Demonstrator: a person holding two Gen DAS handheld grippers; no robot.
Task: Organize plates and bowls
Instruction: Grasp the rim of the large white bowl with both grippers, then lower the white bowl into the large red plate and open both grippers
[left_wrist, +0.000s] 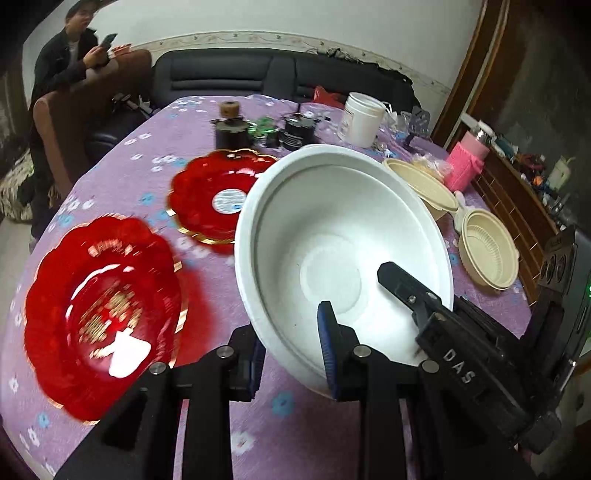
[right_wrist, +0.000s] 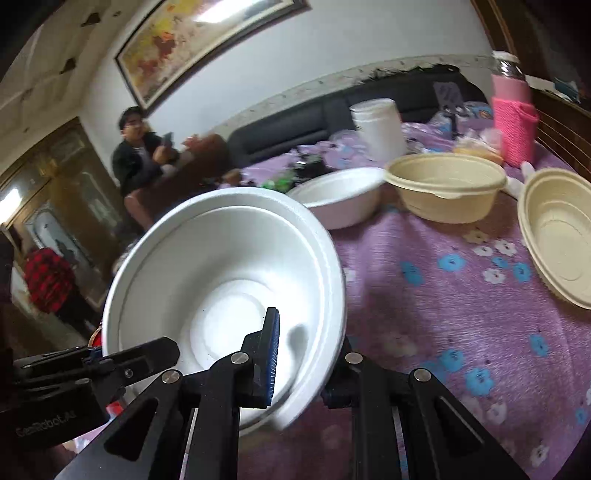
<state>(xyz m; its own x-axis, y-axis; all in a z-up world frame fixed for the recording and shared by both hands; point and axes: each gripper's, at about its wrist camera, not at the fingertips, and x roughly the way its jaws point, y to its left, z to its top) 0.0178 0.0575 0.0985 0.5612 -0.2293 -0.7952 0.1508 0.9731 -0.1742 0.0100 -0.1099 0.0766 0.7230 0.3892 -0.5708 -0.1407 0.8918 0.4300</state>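
A white foam bowl (left_wrist: 343, 236) is held tilted above the purple floral table, gripped by both grippers at once. My left gripper (left_wrist: 291, 354) is shut on its near rim, one blue pad inside and one outside. My right gripper (right_wrist: 306, 362) is shut on the opposite rim of the same bowl (right_wrist: 225, 280); its finger (left_wrist: 410, 291) shows inside the bowl in the left wrist view. Two red scalloped plates (left_wrist: 103, 310) (left_wrist: 218, 192) lie to the left. A second white bowl (right_wrist: 340, 199) and two beige bowls (right_wrist: 447, 188) (right_wrist: 561, 236) sit further back.
A white jar (left_wrist: 362, 118), a pink knitted bottle sleeve (left_wrist: 465, 162), dark small devices (left_wrist: 295, 129) and clutter stand at the table's far side. A seated person (left_wrist: 70, 55) with a phone is beyond the far left corner. A wooden railing (left_wrist: 517, 199) runs along the right.
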